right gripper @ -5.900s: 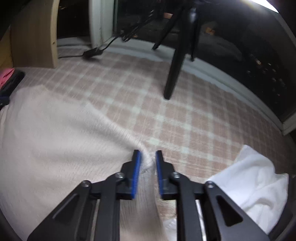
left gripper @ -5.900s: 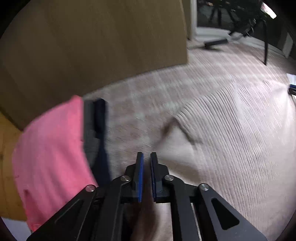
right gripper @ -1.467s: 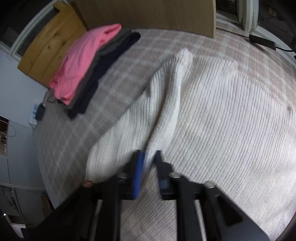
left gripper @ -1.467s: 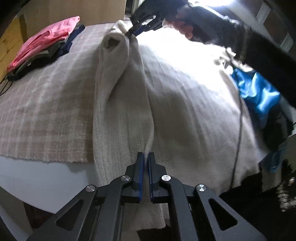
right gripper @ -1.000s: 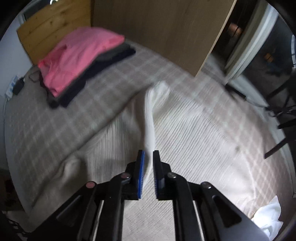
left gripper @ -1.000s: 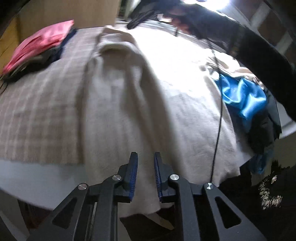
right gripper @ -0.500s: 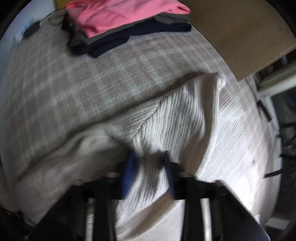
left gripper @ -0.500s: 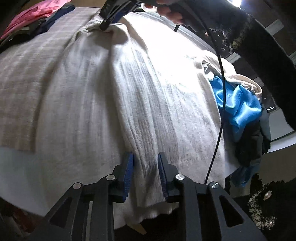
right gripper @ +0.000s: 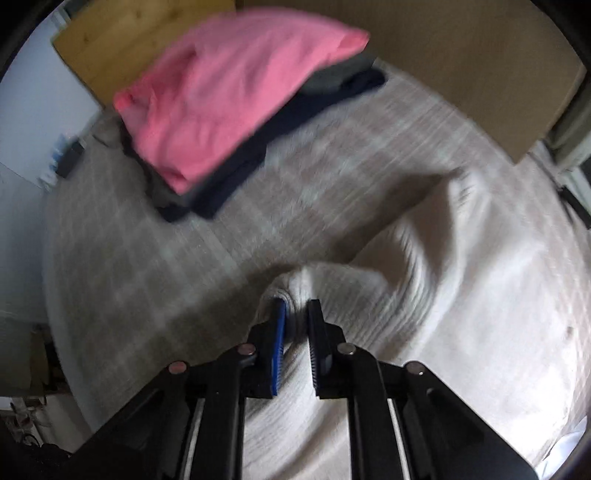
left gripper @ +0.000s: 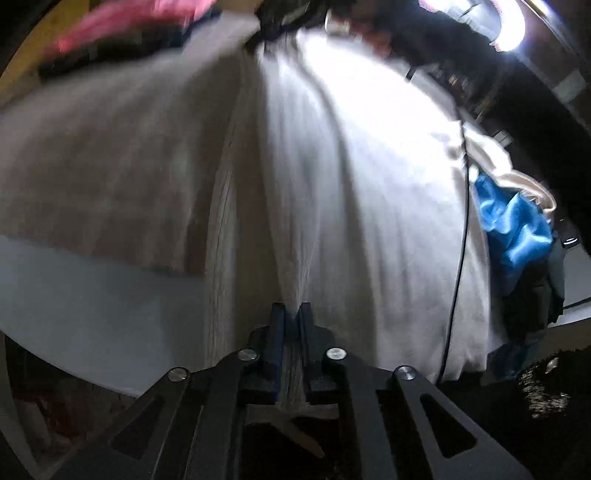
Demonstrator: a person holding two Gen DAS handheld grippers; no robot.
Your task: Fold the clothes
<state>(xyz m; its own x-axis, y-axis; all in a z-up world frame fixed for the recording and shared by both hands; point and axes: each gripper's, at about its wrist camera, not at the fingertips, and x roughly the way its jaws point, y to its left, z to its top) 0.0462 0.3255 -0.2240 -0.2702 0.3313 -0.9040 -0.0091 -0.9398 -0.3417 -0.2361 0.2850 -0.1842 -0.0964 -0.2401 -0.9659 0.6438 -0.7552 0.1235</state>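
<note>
A cream ribbed sweater [left gripper: 351, 166] lies spread on the bed and hangs over its near edge. My left gripper [left gripper: 291, 310] pinches a ridge of the sweater near the hem, its jaws just opening with the knit still pressed between the pads. At the sweater's far end, my right gripper [right gripper: 297, 306] is shut on a bunched fold of the same sweater [right gripper: 461, 295]. That fold is pulled up off the bed cover. In the left wrist view the right gripper [left gripper: 275, 18] shows at the top, held by a hand [left gripper: 376, 33] in a dark sleeve.
A folded pile, pink garment [right gripper: 229, 92] over dark ones, sits on the plaid bed cover [right gripper: 166, 266] beyond the right gripper, near a wooden headboard [right gripper: 461, 55]. Blue satin cloth [left gripper: 517, 229] and dark clothes lie heaped at the sweater's right. A black cable [left gripper: 461, 221] runs across the sweater.
My left gripper's jaws, which straddled a ridge of the sweater, have closed on it and sunk lower. My right gripper has carried its fold sideways towards the pink pile.
</note>
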